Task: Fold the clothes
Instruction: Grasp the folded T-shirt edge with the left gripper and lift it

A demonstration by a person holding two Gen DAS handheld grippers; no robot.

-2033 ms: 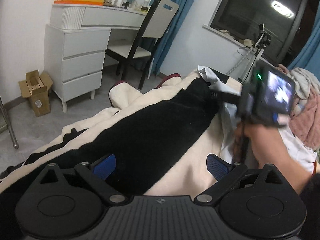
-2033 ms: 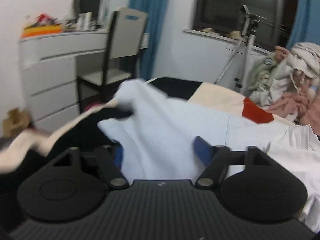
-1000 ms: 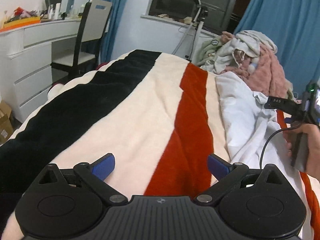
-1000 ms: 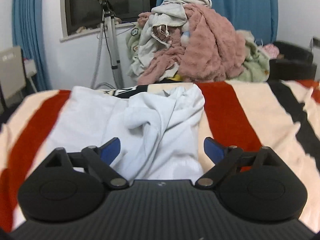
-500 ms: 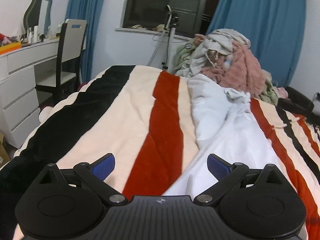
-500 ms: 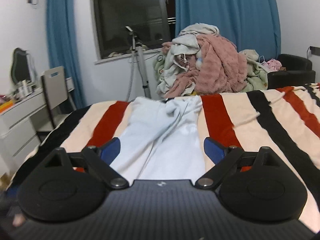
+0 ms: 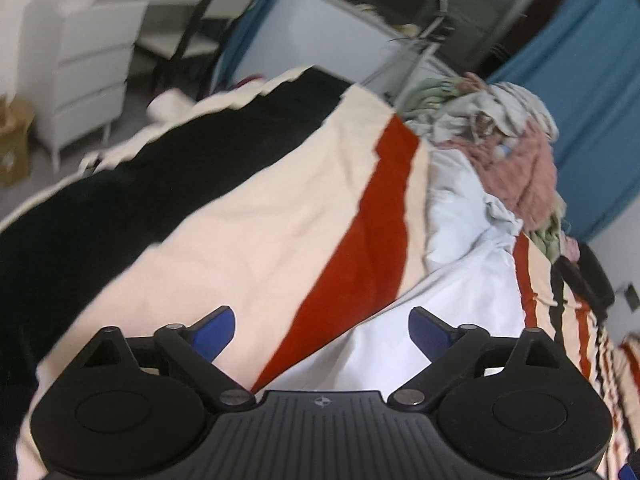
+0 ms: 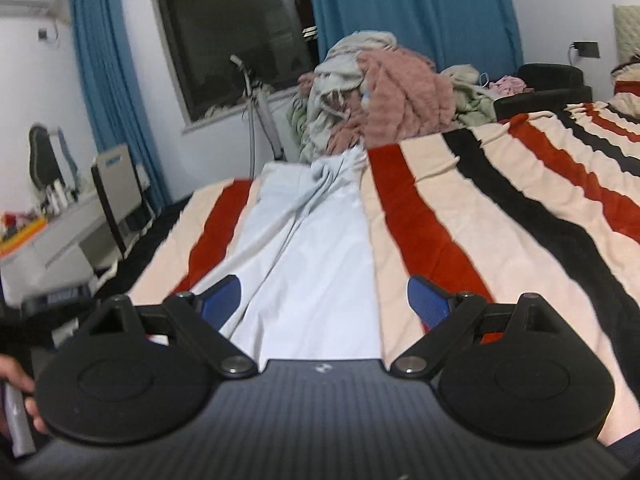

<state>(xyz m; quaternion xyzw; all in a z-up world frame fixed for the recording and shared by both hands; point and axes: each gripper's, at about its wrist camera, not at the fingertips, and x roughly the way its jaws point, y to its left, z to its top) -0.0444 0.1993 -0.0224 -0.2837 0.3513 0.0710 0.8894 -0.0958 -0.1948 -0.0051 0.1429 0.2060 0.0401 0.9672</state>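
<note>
A pale blue-white garment lies stretched out lengthwise on the striped blanket, crumpled at its far end. It also shows in the left wrist view, to the right of a red stripe. My right gripper is open and empty, held just above the garment's near end. My left gripper is open and empty, above the blanket at the garment's left edge.
A heap of pink and grey clothes is piled at the bed's far end. A white dresser and a chair stand left of the bed. A tripod stands by the dark window.
Both grippers have swung round from the dresser side to face along the bed. The garment, bunched before, now lies drawn out long toward me. The left view has tilted.
</note>
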